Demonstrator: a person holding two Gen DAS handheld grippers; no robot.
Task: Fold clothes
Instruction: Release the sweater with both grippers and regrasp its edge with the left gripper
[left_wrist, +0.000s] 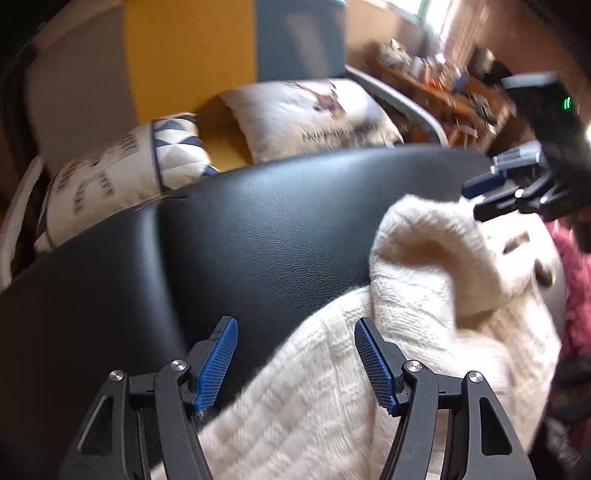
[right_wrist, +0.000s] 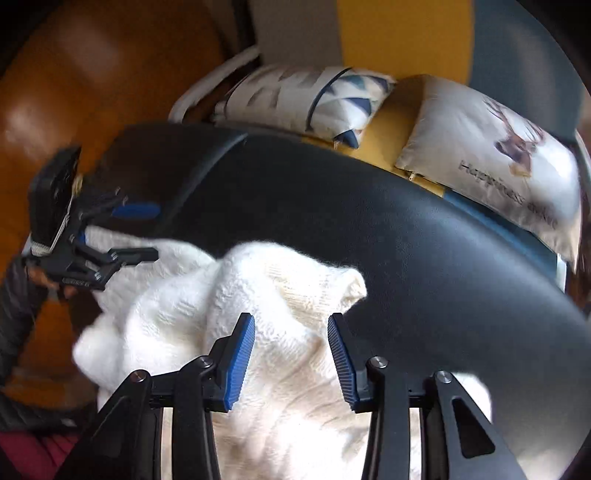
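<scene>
- Sweater (left_wrist: 424, 332), a cream knitted one, lies crumpled on a black leather surface (left_wrist: 277, 221); what this surface belongs to I cannot tell, so I do not call it a bench.
- Left claw (left_wrist: 295, 354) has its jaws spread wide and holds nothing. The lower edge of the knit passes between and under its blue pads (left_wrist: 218, 362), so the cloth lies straight ahead and to the right of this claw.
- Right claw (right_wrist: 291, 354) is also spread and empty. It hangs just above the middle of the heap, where a raised fold (right_wrist: 295, 273) stands directly in front of it.
- In the left wrist view the right claw (left_wrist: 495, 199) shows near the far upper corner of the sweater; in the right wrist view the left claw (right_wrist: 122, 236) sits at the opposite far corner.
- The heap seems to stretch from one claw to the other, so each claw has its own end nearer; this is my judgement only.
- For the next grip, the right claw looks better placed, because the fold already lies between its jaws.
- Two cushions (right_wrist: 491, 147) lie behind the black surface, well apart from the sweater.
</scene>
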